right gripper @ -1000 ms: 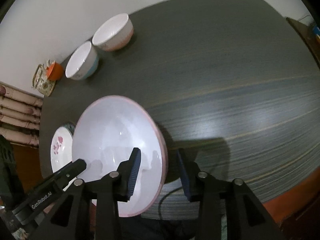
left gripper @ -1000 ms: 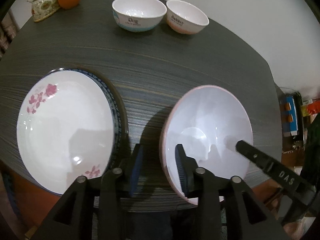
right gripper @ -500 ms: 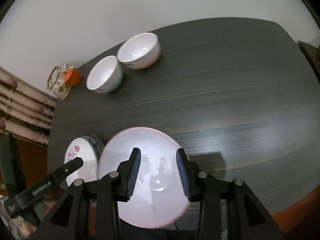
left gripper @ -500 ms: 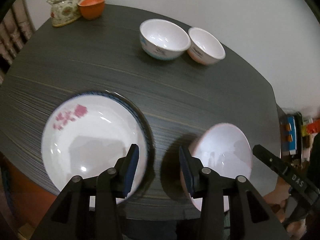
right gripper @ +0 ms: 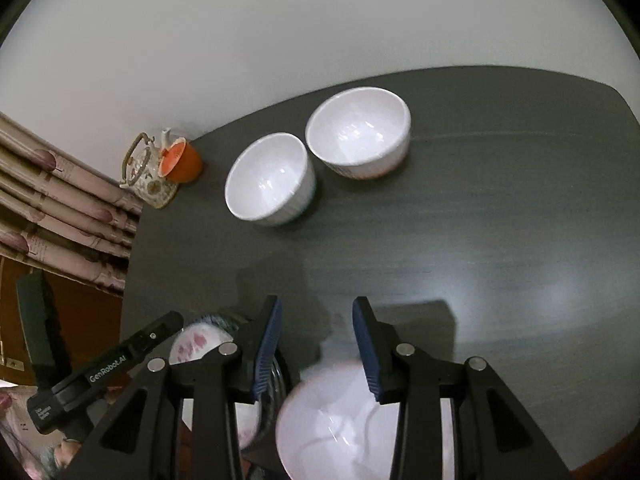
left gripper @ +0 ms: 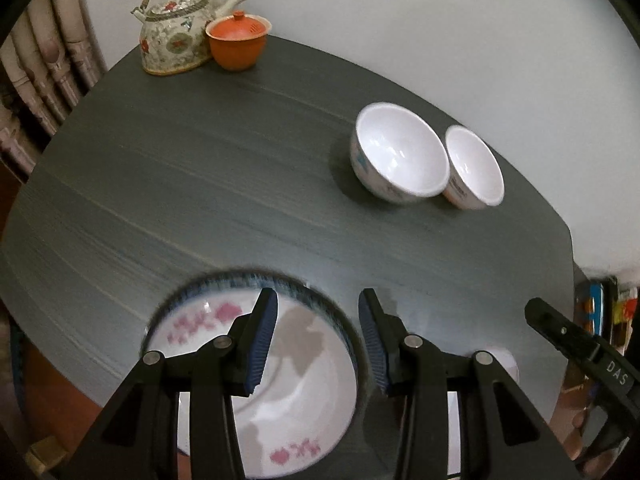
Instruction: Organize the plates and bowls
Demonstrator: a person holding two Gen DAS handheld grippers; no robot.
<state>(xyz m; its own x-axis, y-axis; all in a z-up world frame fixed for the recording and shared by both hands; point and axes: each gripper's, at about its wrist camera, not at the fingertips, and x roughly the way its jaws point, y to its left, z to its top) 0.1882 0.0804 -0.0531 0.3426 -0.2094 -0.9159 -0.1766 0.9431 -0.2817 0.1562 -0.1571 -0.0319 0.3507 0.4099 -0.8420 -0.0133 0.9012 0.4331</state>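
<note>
A white plate with pink flowers [left gripper: 304, 392] lies on a blue-rimmed plate at the near table edge, under my open, empty left gripper [left gripper: 316, 338]. It also shows in the right wrist view [right gripper: 196, 340]. A pink-rimmed white plate [right gripper: 340, 420] lies on the table beneath my open, empty right gripper [right gripper: 316, 344]; only its edge [left gripper: 502, 364] shows in the left wrist view. Two white bowls stand side by side at the far side: a blue-patterned one [left gripper: 400, 164] [right gripper: 268, 180] and a pink-patterned one [left gripper: 474, 168] [right gripper: 358, 136].
A flowered teapot [left gripper: 176, 28] [right gripper: 146, 172] and an orange lidded cup [left gripper: 238, 42] [right gripper: 182, 160] stand at the far left corner of the dark grey table [left gripper: 200, 200]. Curtains hang to the left. The other gripper's arm [left gripper: 580, 348] shows at right.
Both grippers have pulled back and risen from the pink-rimmed plate, which now lies flat on the table. The views have tilted up toward the bowls and teapot.
</note>
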